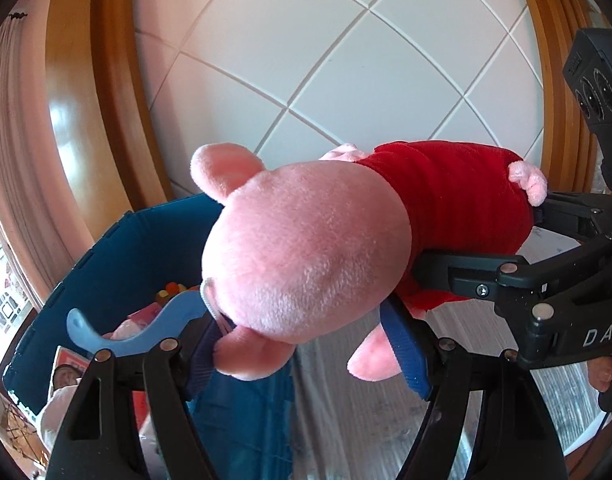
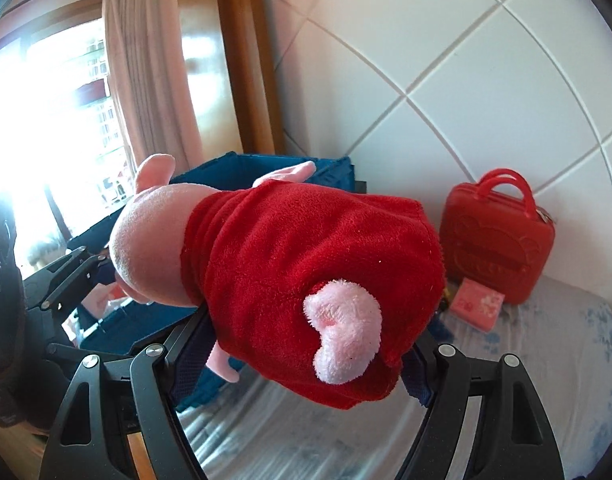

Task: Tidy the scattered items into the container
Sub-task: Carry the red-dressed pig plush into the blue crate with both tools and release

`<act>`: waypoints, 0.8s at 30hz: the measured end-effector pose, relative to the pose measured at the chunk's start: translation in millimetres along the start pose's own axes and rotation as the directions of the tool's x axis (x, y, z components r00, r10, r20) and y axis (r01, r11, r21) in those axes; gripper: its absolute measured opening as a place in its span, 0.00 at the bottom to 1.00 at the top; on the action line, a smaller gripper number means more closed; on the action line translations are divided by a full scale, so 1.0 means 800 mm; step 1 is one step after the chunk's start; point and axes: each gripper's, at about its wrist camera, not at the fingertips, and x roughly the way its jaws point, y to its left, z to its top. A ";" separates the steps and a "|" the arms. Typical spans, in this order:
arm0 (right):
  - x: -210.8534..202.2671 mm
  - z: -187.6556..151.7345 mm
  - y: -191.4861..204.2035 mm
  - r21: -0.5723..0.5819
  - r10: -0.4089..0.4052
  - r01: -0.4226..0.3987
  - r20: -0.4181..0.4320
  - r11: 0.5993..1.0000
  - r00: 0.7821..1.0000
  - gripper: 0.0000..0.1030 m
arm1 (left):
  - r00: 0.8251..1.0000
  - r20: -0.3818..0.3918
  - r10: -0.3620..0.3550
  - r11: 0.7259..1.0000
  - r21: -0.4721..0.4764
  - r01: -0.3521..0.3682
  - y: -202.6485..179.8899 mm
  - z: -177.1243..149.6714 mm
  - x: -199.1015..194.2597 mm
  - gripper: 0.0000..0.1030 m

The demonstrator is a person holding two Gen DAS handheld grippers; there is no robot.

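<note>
Plush pig: a pink plush pig (image 1: 306, 256) in a red dress, carried in the air between both grippers, lying on its side with its head toward the blue crate (image 1: 118, 248) and its curly tail away from it.
Left gripper: the left gripper (image 1: 306, 344) pinches the pig at the head end, blue pads pressed against the plush from both sides.
Right gripper: the right gripper (image 2: 306, 360) clamps the dress at the tail end, jaws held wide by the soft body.
Pig's place: just beside the crate's near wall and above its rim, not yet over the opening as far as I can tell.
Crate contents: a light blue curved plastic piece (image 1: 138, 328), something printed and other small bright things already lie inside the crate, so part of the tidying looks done.
Left outside: a red toy case (image 2: 502, 236) stands well apart from the crate against the white tiled wall, with a small pink box (image 2: 478, 304) touching or just beside it on the bedcover.
Progress: middling, by my judgement; the pig is being delivered, and at least those two things remain.
</note>
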 end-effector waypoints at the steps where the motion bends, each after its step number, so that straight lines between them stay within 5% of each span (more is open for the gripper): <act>1: 0.008 0.008 0.015 -0.010 0.005 -0.005 -0.001 1.000 1.000 0.78 | 1.000 -0.006 0.010 1.000 -0.008 -0.010 0.014 0.001 0.000 0.72; 13: 0.103 0.098 0.147 -0.134 0.151 -0.158 -0.062 0.978 0.987 0.77 | 0.981 -0.066 0.181 0.976 -0.111 -0.187 0.171 0.003 -0.003 0.72; 19: 0.168 0.113 0.194 -0.112 0.153 -0.169 -0.138 0.979 0.979 0.78 | 0.976 -0.166 0.139 0.980 -0.122 -0.160 0.241 -0.009 0.034 0.72; 24: 0.232 0.113 0.206 -0.030 0.123 -0.135 -0.246 0.990 0.961 0.78 | 0.952 -0.298 0.066 0.988 -0.113 -0.104 0.281 -0.026 0.082 0.72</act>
